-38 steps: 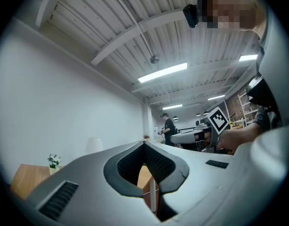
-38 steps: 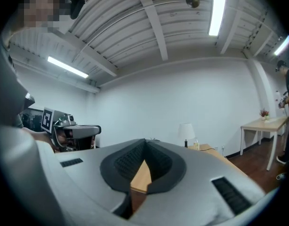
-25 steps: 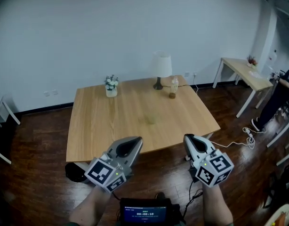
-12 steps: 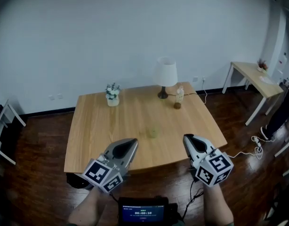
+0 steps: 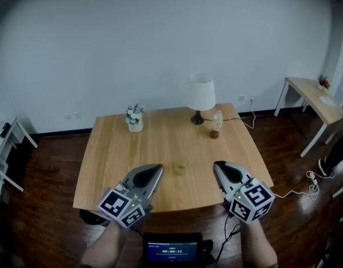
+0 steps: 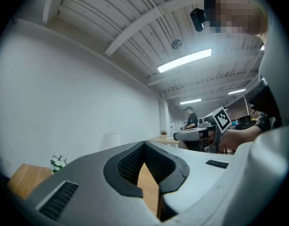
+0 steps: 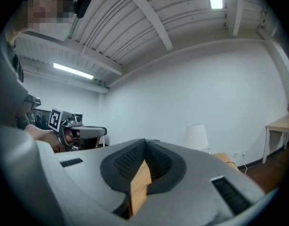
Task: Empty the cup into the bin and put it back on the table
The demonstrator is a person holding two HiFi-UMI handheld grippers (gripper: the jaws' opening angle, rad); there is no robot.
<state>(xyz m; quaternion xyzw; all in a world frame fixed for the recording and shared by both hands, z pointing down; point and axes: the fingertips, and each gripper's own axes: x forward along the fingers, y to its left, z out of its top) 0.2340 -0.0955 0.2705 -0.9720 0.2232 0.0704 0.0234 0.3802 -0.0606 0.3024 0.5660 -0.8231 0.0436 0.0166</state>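
While both claws hung at the near edge of the table [image 5: 118,149], I judged the job was at its approach step, with nothing picked up yet. The left gripper [image 5: 152,173] and the right gripper [image 5: 220,171] each had their jaws together and empty. The cup [image 5: 180,168] stood upright on the wood between them, untouched. Next I would need to part one claw's jaws and bring them around the cup.
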